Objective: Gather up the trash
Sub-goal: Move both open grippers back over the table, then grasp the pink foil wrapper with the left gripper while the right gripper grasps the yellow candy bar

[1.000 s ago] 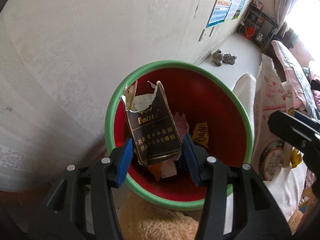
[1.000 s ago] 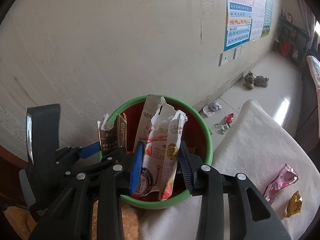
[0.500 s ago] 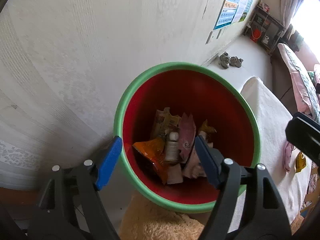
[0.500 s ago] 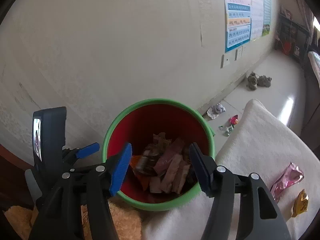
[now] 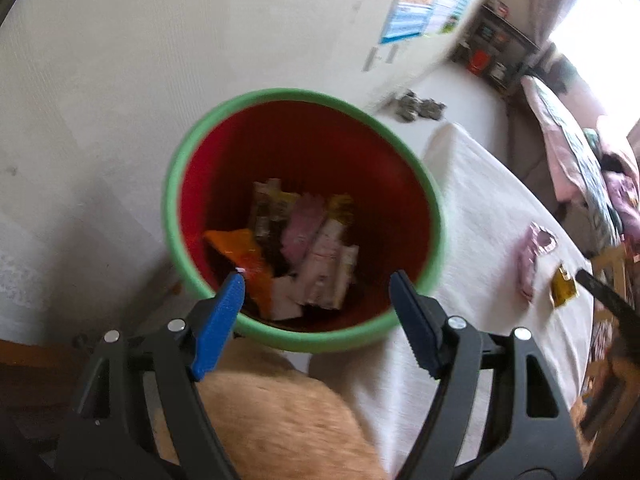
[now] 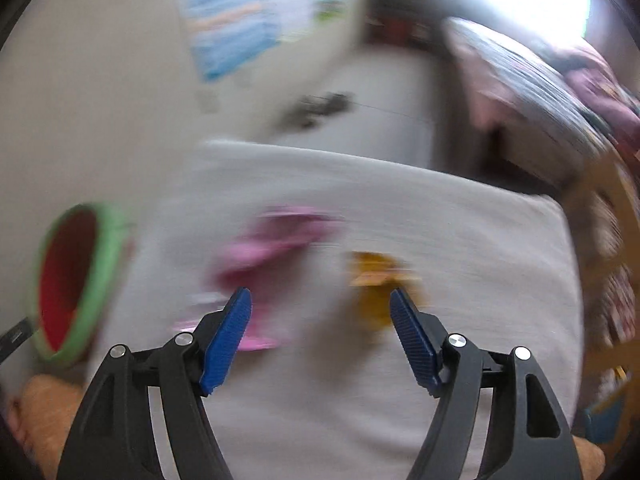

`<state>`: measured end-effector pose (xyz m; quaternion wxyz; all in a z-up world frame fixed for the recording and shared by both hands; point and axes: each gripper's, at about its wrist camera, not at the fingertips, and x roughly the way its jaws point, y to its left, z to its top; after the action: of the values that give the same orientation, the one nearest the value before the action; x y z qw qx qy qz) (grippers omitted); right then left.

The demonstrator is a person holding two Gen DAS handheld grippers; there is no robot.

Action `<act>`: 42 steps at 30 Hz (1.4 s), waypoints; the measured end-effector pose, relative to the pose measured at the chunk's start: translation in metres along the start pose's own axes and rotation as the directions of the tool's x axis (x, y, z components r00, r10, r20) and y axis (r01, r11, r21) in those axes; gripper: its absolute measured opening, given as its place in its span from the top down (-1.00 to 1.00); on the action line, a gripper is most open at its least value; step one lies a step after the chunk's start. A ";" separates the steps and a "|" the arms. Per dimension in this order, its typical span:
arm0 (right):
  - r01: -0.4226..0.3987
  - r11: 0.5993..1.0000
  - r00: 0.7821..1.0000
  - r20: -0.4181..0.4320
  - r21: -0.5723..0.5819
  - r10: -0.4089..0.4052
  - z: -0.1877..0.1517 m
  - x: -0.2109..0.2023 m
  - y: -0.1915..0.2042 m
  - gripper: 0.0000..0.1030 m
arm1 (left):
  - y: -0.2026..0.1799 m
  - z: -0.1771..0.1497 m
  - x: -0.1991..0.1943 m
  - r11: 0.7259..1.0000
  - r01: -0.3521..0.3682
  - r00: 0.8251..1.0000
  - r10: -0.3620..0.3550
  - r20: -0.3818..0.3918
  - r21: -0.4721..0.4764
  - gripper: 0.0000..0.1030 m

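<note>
A red bin with a green rim (image 5: 188, 148) stands by the wall and holds several wrappers and torn packets (image 5: 308, 248). My left gripper (image 5: 316, 280) hangs open over the bin's near edge with nothing between its blue pads. In the blurred right wrist view, my right gripper (image 6: 320, 296) is over a white cloth (image 6: 460, 240), its jaws opening and empty. A pink wrapper (image 6: 260, 252) lies ahead of its left pad and a yellow wrapper (image 6: 376, 280) ahead of its right pad. Both wrappers also show in the left wrist view, pink wrapper (image 5: 532, 256) and yellow wrapper (image 5: 562, 288). The bin (image 6: 68, 284) sits at far left.
An orange fuzzy surface (image 5: 288, 412) lies below the bin. A pale wall (image 5: 120, 60) rises behind it, with a poster (image 5: 412, 8). Shoes (image 5: 420, 106) lie on the floor beyond. A bed with pink bedding (image 5: 572, 152) stands at right. Cluttered items (image 6: 616, 280) edge the cloth's right side.
Both grippers let go of their packets into the bin and opened. The left drew back slightly. The right swung fast to the right, away from the bin, over the cloth toward the pink and yellow wrappers.
</note>
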<state>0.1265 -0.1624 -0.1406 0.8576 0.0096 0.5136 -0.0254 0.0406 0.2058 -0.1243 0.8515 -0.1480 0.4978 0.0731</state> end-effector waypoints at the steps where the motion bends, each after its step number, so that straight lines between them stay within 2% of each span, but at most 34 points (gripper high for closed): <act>1: 0.009 1.000 1.000 -0.026 0.017 -0.009 0.003 0.009 -0.010 -0.36 | -0.012 -0.002 0.000 1.000 0.009 1.000 -0.009 -0.003 0.023 -0.40; 4: -0.028 0.999 0.994 -0.109 0.042 0.032 0.006 0.038 -0.026 -0.33 | -0.040 -0.006 -0.001 0.997 0.038 0.999 -0.037 -0.019 0.065 -0.40; 6: -0.064 0.997 0.990 -0.125 0.036 0.068 0.006 0.048 -0.027 -0.07 | -0.057 -0.009 -0.002 0.994 0.050 0.999 -0.048 -0.026 0.098 -0.40; 8: -0.124 0.991 0.984 -0.122 0.055 0.130 0.005 0.048 -0.028 0.33 | -0.080 -0.014 -0.002 0.985 0.066 0.997 -0.061 -0.039 0.159 -0.40; 9: -0.153 0.986 0.980 -0.115 0.064 0.160 0.003 0.044 -0.031 0.44 | -0.094 -0.016 -0.001 0.978 0.072 0.997 -0.064 -0.044 0.195 -0.40; 12: -0.187 0.981 0.978 -0.085 0.059 0.192 -0.005 0.027 -0.035 0.53 | -0.125 -0.020 0.003 0.959 0.092 0.995 -0.080 -0.055 0.268 -0.40; 16: -0.229 0.971 0.972 -0.042 0.061 0.232 -0.039 -0.013 -0.051 0.54 | -0.161 -0.019 0.014 0.944 0.112 0.993 -0.096 -0.068 0.310 -0.40; 19: -0.229 0.968 0.972 -0.033 0.100 0.234 -0.073 -0.033 -0.068 0.54 | -0.190 -0.013 0.031 0.934 0.123 0.992 -0.102 -0.080 0.335 -0.40; 21: -0.220 0.966 0.973 -0.042 0.138 0.228 -0.100 -0.040 -0.082 0.54 | -0.201 -0.010 0.046 0.936 0.099 0.994 -0.079 -0.073 0.336 -0.40; 24: -0.206 0.966 0.972 -0.077 0.155 0.220 -0.122 -0.039 -0.100 0.54 | -0.216 -0.007 0.066 0.946 0.067 0.995 -0.041 -0.089 0.318 -0.40; 27: -0.223 0.953 0.969 -0.060 0.204 0.240 -0.125 -0.042 -0.112 0.50 | -0.230 -0.006 0.079 0.941 0.050 0.995 -0.019 -0.098 0.333 -0.40; 29: -0.231 0.954 0.967 -0.059 0.192 0.246 -0.124 -0.042 -0.109 0.49 | -0.241 -0.004 0.090 0.930 0.025 0.993 0.018 -0.114 0.366 -0.40; 31: -0.241 0.957 0.965 -0.069 0.159 0.254 -0.123 -0.039 -0.101 0.45 | -0.245 -0.001 0.097 0.933 0.010 0.992 0.036 -0.122 0.359 -0.40; 33: -0.248 0.960 0.964 -0.063 0.126 0.258 -0.124 -0.042 -0.096 0.42 | -0.246 0.001 0.100 0.941 0.029 0.990 0.019 -0.139 0.337 -0.40; 35: -0.255 0.961 0.963 -0.056 0.111 0.262 -0.125 -0.043 -0.094 0.25 | -0.250 0.000 0.104 0.939 0.053 0.986 0.003 -0.164 0.340 -0.39; 36: -0.259 0.960 0.963 -0.054 0.107 0.266 -0.127 -0.044 -0.094 0.19 | -0.254 -0.002 0.107 0.932 0.056 0.983 0.010 -0.182 0.359 -0.35; 38: -0.262 0.959 0.961 -0.056 0.108 0.269 -0.127 -0.043 -0.093 0.06 | -0.255 -0.007 0.111 0.921 0.060 0.977 0.025 -0.211 0.384 0.07; 42: -0.270 0.955 0.959 -0.049 0.125 0.278 -0.128 -0.043 -0.097 -0.03 | -0.249 -0.014 0.108 0.930 0.090 0.971 -0.002 -0.239 0.357 0.39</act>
<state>-0.0117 -0.2520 -0.1623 0.8333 0.1318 0.5331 0.0640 0.1499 -0.0371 -0.1799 0.8008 -0.0062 0.5961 -0.0588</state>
